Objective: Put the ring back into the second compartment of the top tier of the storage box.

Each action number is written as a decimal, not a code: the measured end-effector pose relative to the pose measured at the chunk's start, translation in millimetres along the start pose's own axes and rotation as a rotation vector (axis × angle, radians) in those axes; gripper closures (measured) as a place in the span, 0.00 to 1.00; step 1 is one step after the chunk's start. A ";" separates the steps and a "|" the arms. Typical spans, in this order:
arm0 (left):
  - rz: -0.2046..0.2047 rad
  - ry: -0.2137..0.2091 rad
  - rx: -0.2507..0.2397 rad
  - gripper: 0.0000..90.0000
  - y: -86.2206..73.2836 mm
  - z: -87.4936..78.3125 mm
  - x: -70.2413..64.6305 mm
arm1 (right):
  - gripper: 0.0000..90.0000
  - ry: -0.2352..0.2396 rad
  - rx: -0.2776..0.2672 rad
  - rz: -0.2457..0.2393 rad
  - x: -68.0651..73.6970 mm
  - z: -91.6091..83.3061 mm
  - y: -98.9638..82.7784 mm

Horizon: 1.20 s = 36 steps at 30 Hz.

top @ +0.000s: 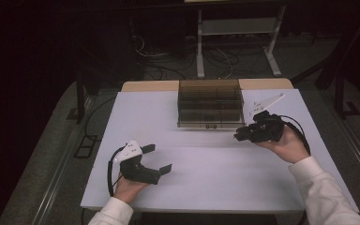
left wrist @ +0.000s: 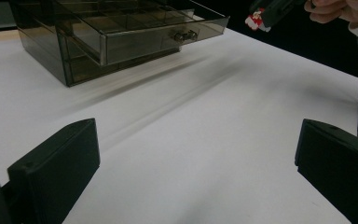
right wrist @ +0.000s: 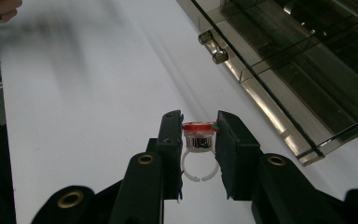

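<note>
One smoky clear drawer box (top: 210, 104) stood at the far middle of the white counter (top: 206, 178), its top drawer (left wrist: 144, 29) pulled out, two small knobs (right wrist: 213, 46) on the front. One ring (right wrist: 198, 142), red-topped on a white open band, sat pinched between the right gripper's (right wrist: 198, 140) fingers, held above the counter just beside that drawer. The high view left it too small to make out. The left gripper (top: 158, 158) rested near the counter's front edge, fingers spread wide on nothing. Cables lay on the dark floor behind.
</note>
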<state>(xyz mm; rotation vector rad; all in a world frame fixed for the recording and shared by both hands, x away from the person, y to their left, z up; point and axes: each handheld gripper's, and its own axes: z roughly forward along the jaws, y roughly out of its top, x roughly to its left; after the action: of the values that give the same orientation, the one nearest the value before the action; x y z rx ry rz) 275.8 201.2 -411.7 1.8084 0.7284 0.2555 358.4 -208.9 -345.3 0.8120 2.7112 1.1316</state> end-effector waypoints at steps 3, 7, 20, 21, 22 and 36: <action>-0.001 0.000 -0.001 0.00 0.0 -0.1 0.2 | 0.79 0.000 -0.005 -0.005 -1.0 -1.2 3.9; -0.002 0.000 0.000 0.00 -0.1 -0.1 0.1 | 0.79 -0.002 -0.004 -0.010 -1.8 -1.8 7.9; -0.002 -0.001 0.002 0.00 -0.3 0.2 0.2 | 0.79 -0.004 -0.005 -0.009 -7.6 -1.0 20.5; -0.002 -0.001 0.002 0.00 -0.3 0.2 0.2 | 0.79 -0.003 -0.005 -0.008 -8.2 -1.0 21.9; -0.002 -0.001 0.003 0.00 -0.3 0.2 0.2 | 0.79 -0.004 -0.007 -0.010 -8.8 -0.9 23.3; -0.003 -0.001 0.001 0.00 -0.3 0.1 0.5 | 0.79 0.000 -0.024 -0.022 -13.8 -0.4 45.2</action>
<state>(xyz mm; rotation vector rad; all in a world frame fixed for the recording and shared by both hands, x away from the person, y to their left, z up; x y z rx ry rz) 276.0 201.4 -412.1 1.8083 0.7313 0.2521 389.9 -189.8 -315.7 0.7764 2.6949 1.1573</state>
